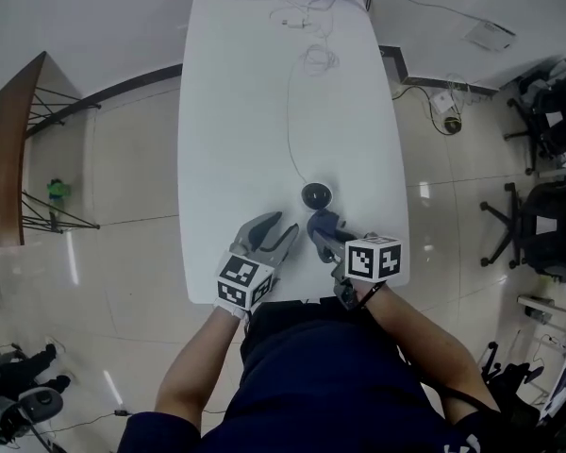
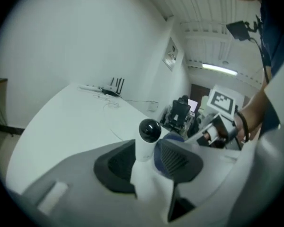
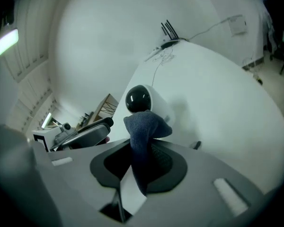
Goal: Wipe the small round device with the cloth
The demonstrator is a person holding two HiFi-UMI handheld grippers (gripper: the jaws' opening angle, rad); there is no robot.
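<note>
White table (image 1: 264, 111): round device (image 1: 316, 196), glossy black face; right gripper (image 1: 323, 237) jaws clamp cloth (image 3: 142, 129); left gripper (image 1: 279, 226) jaws apart, empty.

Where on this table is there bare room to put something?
Bare: the table stretch left of the cable, and the strip right of it. Crowded: the near edge around the device, cloth, left gripper and right gripper; the far end with wires.
</note>
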